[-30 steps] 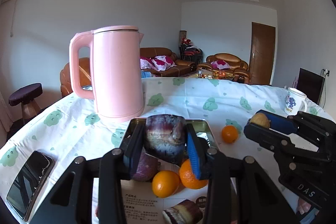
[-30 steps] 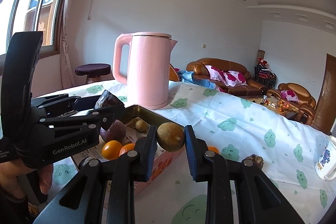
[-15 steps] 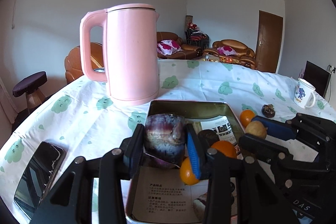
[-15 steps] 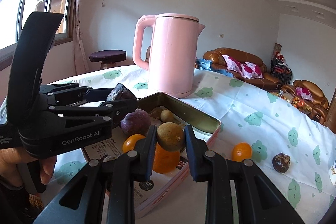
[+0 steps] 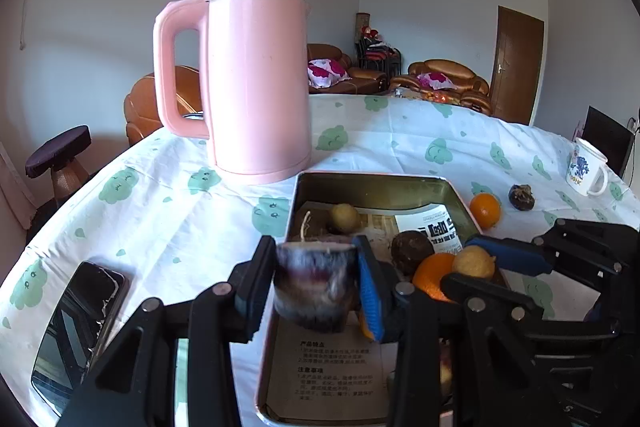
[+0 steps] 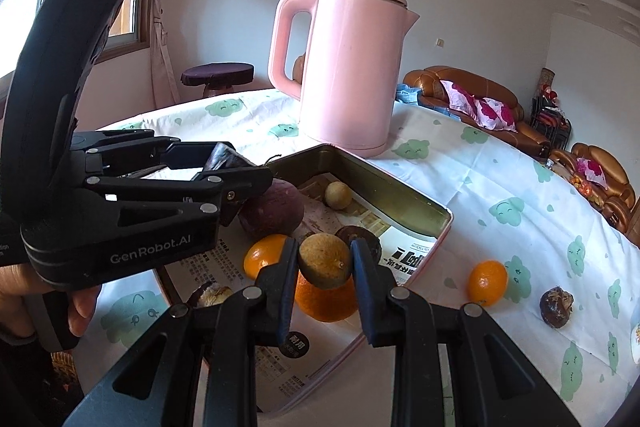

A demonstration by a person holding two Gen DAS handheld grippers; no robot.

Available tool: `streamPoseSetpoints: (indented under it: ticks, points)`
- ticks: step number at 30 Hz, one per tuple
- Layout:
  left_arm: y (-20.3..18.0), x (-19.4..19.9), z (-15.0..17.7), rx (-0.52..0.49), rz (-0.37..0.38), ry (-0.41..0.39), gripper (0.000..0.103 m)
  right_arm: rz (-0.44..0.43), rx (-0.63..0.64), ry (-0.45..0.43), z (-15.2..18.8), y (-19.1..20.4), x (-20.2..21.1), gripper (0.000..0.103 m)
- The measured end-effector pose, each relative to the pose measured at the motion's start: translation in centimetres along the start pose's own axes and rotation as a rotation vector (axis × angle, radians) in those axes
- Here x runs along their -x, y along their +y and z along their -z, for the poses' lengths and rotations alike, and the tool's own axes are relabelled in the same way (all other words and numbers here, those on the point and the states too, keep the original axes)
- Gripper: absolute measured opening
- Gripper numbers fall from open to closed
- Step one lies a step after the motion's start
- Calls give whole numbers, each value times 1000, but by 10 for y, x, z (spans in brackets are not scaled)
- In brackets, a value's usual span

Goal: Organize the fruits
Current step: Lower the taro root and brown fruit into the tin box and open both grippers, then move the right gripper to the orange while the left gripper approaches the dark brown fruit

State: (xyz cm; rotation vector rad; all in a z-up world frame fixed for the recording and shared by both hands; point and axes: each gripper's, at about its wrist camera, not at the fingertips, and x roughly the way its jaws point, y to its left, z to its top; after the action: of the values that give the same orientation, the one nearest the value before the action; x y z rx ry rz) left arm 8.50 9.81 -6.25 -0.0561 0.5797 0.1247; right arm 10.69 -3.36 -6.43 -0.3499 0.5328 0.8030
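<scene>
Your left gripper (image 5: 316, 283) clamps a blurred, purple-streaked chunk (image 5: 314, 287) over the tin's (image 5: 376, 183) near left edge. Your right gripper (image 6: 325, 265) pinches a rough, tan, egg-shaped fruit (image 6: 325, 265) above a glossy orange (image 6: 326, 301) lying on the tin's printed paper. Farther in lie a round purple tuber (image 6: 274, 213) and a small tan fruit (image 6: 338, 195). The smooth pink kettle (image 5: 256, 79) stands beyond the far rim.
</scene>
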Motion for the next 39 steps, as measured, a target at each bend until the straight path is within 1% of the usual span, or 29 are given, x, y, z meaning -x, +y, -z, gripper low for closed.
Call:
streamPoseSetpoints:
  ticks: [4, 5, 6, 7, 8, 9, 10, 13, 15, 20, 24, 27, 31, 35, 36, 39]
  points:
    - [-5, 1, 0, -24, -14, -1, 44, -11, 2, 1, 1, 0, 0, 29]
    - [-6, 1, 0, -31, -21, -2, 45, -13, -2, 0, 0, -1, 1, 29]
    - [-6, 1, 0, -34, -32, -6, 52, -16, -6, 0, 0, -1, 1, 29]
    - [-7, 2, 0, -36, -40, -13, 61, -19, -10, 1, 0, -2, 1, 35]
    - [-7, 4, 0, -36, -46, -21, 65, -18, -13, 0, 1, -2, 2, 39]
    - [-7, 6, 0, -33, -51, -31, 69, -16, -17, -4, 1, -3, 2, 47]
    - [-7, 7, 0, -30, -51, -39, 71, -14, -20, -10, 1, -3, 3, 50]
    - [-8, 9, 0, -17, -41, -53, 76, -10, -29, -22, 1, -4, 6, 50]
    - [-8, 10, -1, -10, -38, -62, 77, -11, -36, -26, 1, -6, 8, 50]
    - [-15, 11, -4, -3, -31, -75, 83, 8, -48, -41, 3, -14, 16, 50]
    - [-22, 11, -7, 1, -25, -88, 89, 35, -77, -59, 3, -30, 28, 50]
    - [-29, 12, -10, -12, -18, -99, 90, 72, -111, -62, 5, -49, 35, 50]
    - [-35, 13, -17, -12, -14, -113, 94, 132, -175, -41, 11, -80, 38, 50]
    - [-43, 12, -28, -22, -5, -123, 97, 174, -226, 15, 14, -105, 30, 50]
    - [-45, 12, -31, -24, -2, -124, 100, 183, -230, 28, 15, -109, 28, 50]
    - [-50, 7, -40, -22, 3, -116, 100, 181, -247, 62, 15, -117, 18, 50]
